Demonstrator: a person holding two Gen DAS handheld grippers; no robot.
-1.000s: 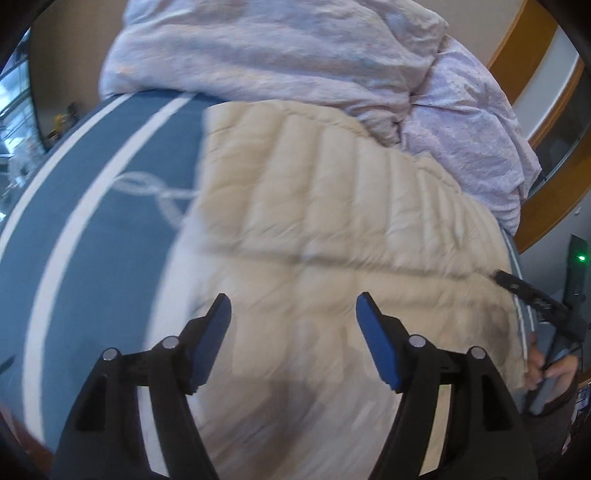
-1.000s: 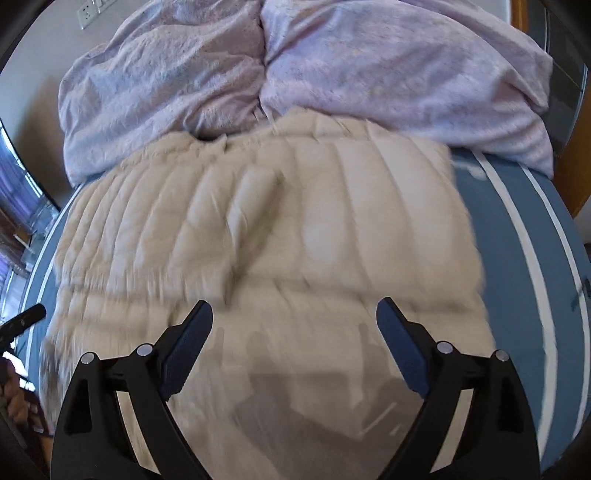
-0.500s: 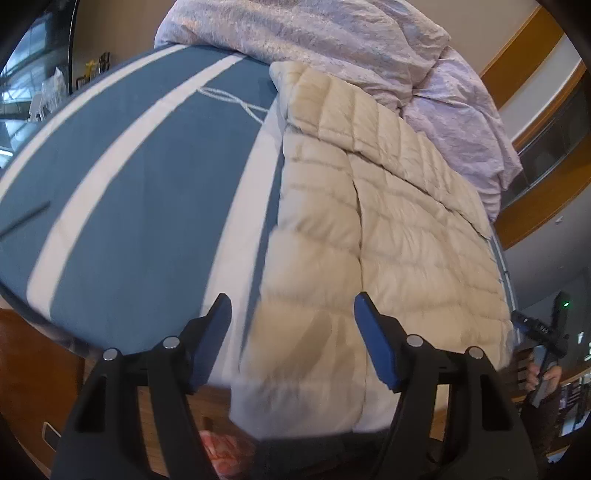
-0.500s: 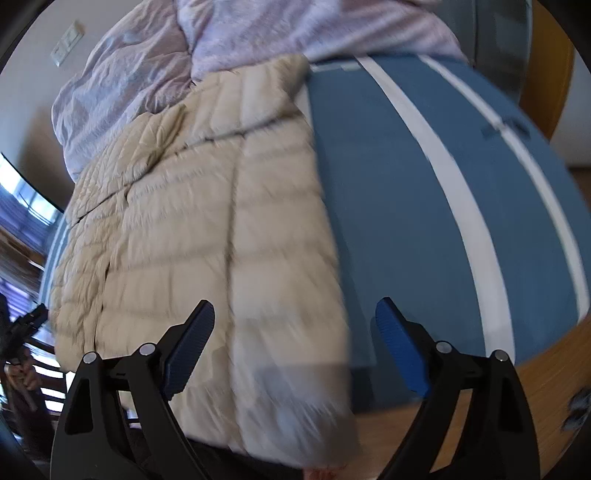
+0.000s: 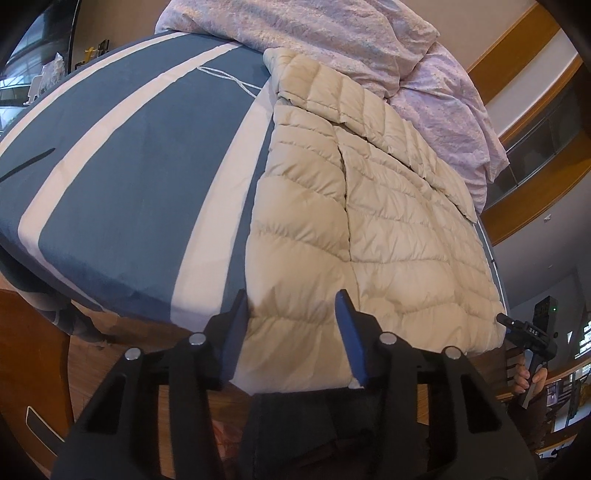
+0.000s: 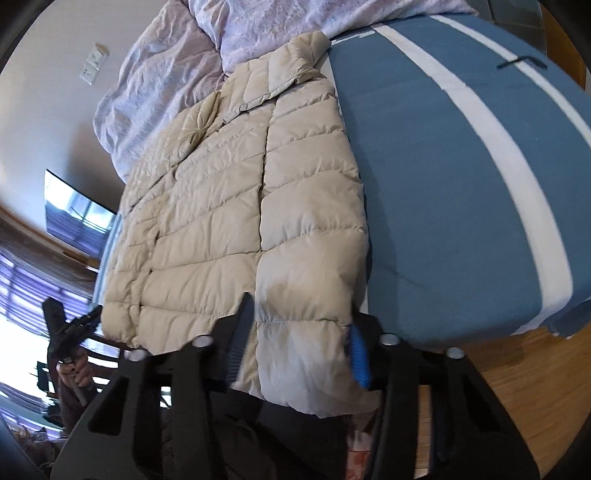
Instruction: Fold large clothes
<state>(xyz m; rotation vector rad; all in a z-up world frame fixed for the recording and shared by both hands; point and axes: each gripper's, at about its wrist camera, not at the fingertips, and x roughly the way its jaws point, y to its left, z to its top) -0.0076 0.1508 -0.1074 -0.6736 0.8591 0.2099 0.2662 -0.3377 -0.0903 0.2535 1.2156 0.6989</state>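
Down jacket [image 5: 369,229] laid flat on the striped bed [image 5: 122,206], hem at the near edge; no lengthwise fold made yet.

Left gripper [image 5: 291,334] and right gripper [image 6: 301,334] each straddle a hem corner; jaws have just been closing, padding between them, firm pinch not certain.

the puffer jacket [image 5: 369,229] lies flat on the bed [image 5: 122,206], its hem hanging over the near edge. the crumpled duvet [image 5: 332,33] is heaped behind it, touching its collar. the left gripper [image 5: 291,339] and right gripper [image 6: 299,343] straddle opposite hem corners.
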